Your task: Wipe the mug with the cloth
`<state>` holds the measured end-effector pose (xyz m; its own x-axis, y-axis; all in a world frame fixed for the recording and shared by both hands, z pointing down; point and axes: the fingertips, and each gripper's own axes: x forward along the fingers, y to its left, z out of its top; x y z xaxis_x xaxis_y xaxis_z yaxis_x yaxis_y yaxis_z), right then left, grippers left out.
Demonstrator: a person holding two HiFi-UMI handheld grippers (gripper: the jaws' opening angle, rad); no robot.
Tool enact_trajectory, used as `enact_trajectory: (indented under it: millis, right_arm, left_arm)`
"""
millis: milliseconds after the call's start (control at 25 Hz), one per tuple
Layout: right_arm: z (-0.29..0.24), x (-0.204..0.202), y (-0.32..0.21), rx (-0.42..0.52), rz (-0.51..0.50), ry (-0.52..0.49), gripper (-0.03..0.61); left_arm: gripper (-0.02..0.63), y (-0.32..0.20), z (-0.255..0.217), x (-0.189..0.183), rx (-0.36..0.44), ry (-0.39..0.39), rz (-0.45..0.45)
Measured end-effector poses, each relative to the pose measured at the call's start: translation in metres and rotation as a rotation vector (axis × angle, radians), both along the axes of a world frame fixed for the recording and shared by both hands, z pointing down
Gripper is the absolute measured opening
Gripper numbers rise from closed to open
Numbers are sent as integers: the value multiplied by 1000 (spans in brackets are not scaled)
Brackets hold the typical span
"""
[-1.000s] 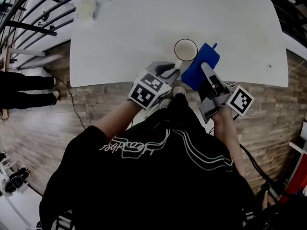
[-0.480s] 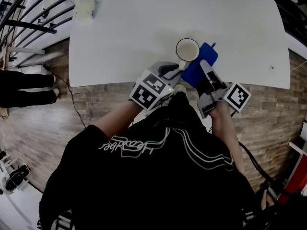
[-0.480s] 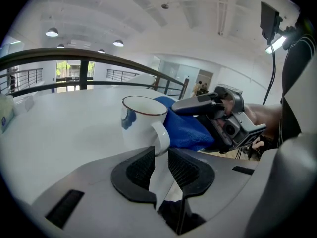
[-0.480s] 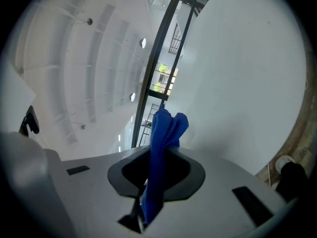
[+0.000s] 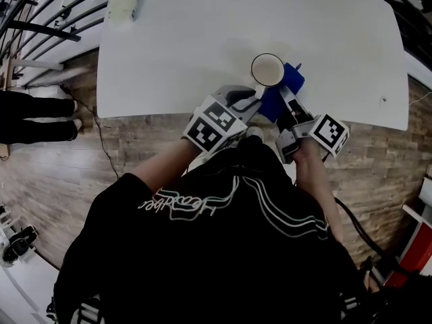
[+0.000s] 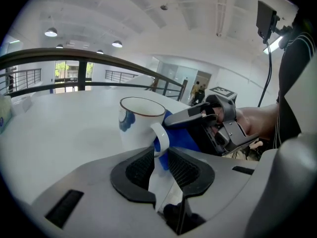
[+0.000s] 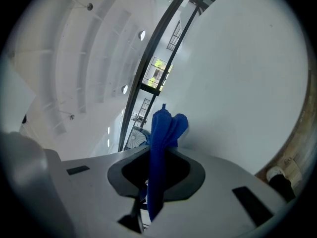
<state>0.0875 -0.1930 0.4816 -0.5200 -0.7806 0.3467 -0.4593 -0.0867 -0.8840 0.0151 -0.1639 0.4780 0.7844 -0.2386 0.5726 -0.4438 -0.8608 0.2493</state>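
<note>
Table (image 5: pixel 175 52): one, white. The mug sits on it near the edge closest to the person, which keeps it in easy reach of both tools.
Grippers: two.
- The left gripper (image 6: pixel 159 157) comes at the mug from the person's side. Its jaws are part-way apart with the pads either side of the handle (image 6: pixel 162 137), and they look clamped on it. My read is that this is an anchor so the mug can't spin or slide under wiping pressure.
- The right gripper (image 7: pixel 158 155) is just right of the mug. Its jaws are pinched together on the cloth, with a fold left sticking out past the tips as the working surface.

Cloth (image 7: pixel 166 125): one, blue, bunched. It sits against the mug's outer wall beside the handle and looks to be touching.
Mug (image 6: pixel 136 128): one, white, upright, with a dark rim line and a blue mark on its side. It looks empty.
There is pale clutter (image 5: pixel 125 5) well apart from the mug at the table's far-left corner. I can't tell what it is or count it.
</note>
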Motion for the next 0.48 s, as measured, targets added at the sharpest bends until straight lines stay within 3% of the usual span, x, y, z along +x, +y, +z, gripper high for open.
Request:
enact_trajectory:
  millis: [160, 480]
  right_arm:
    - [-12, 13, 8, 35, -19, 67, 48]
    - [-91, 14, 33, 370, -265, 340, 48]
  left_arm:
    - [90, 3, -13, 2, 10, 44, -28]
    - [103, 25, -52, -9, 33, 97, -139]
